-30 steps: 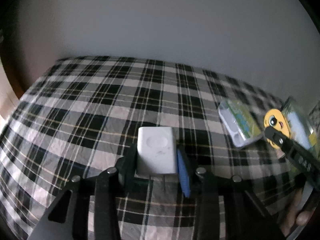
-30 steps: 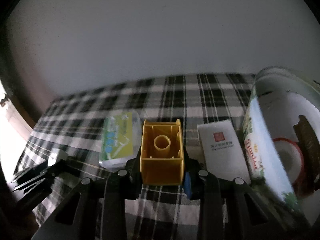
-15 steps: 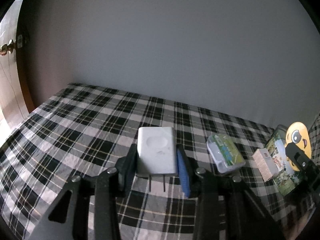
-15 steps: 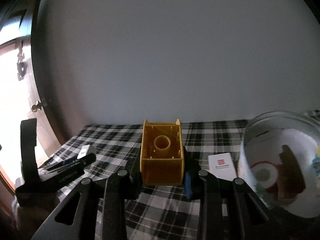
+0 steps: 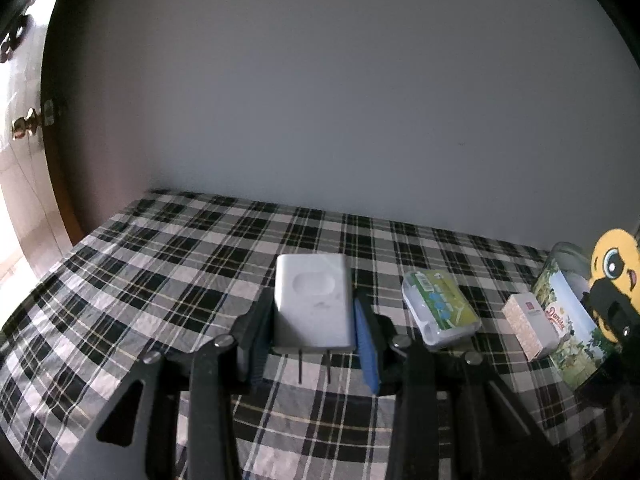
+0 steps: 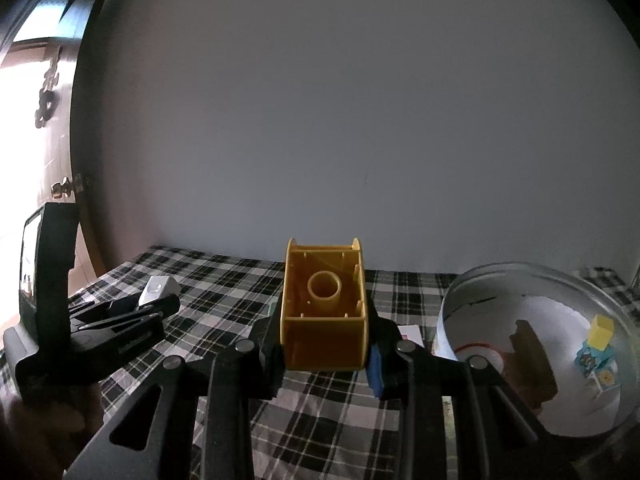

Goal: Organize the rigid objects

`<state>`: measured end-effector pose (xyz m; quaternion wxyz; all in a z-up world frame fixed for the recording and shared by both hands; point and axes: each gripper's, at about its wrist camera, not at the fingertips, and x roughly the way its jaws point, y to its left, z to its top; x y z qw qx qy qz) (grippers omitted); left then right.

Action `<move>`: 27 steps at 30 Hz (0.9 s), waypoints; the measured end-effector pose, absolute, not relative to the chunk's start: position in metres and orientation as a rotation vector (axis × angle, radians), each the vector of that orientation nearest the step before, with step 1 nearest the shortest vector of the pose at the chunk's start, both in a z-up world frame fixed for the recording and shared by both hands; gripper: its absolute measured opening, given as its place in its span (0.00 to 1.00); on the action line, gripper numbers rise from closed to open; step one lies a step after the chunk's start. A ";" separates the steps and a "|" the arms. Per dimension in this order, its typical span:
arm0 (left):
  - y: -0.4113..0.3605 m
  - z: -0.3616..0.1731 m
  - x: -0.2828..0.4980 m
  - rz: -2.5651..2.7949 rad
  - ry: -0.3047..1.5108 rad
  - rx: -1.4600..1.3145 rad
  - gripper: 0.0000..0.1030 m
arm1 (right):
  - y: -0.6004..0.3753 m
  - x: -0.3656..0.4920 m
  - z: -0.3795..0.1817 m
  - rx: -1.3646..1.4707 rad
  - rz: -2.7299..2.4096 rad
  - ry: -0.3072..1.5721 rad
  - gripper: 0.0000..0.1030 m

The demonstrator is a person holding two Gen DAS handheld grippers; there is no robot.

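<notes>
Surface: a bench under a black, white and grey plaid cloth [image 5: 168, 280], lightly creased, met a plain pale wall [image 5: 320, 100] along its far edge.
Room: a brown wooden door with a brass knob [image 5: 24, 128] stood left of the wall, with bright light beyond it.
Left gripper [image 5: 314, 344]: its fingers were held narrow, clamped on a white plastic plug-in charger block [image 5: 312, 304], raised above the cloth.
Charger's pointing: its long axis ran along the fingers; its two metal prongs pointed back toward the camera, and the face with an oval dent looked up.
Right gripper [image 6: 324, 344]: its fingers were pressed against the sides of a hollow yellow plastic building brick [image 6: 323, 308], held above the cloth.
Brick's pointing: its open underside with the round tube faced up toward the camera; its long axis ran along the fingers.
Beside the charger: a clear plastic case with a green label [image 5: 440, 310] lay on the cloth to its right; further right stood a small white carton [image 5: 530, 326], then a round printed tin [image 5: 568, 320], its lid off, near the cloth's right edge.
Inside the tin: a small yellow cube [image 6: 602, 330] and a dark brown piece.
</notes>
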<state>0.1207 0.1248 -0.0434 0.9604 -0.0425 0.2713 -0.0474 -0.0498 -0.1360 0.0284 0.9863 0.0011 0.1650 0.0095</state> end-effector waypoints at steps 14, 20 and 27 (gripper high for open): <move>0.107 -0.040 0.110 -0.111 0.543 -0.057 0.36 | -0.130 -0.063 0.031 -0.051 0.002 0.281 0.33; 0.099 -0.038 0.104 -0.115 0.541 -0.056 0.36 | -0.132 -0.071 0.033 -0.067 0.003 0.262 0.33; 0.086 -0.037 0.097 -0.128 0.539 -0.052 0.36 | -0.139 -0.080 0.035 -0.072 -0.013 0.246 0.33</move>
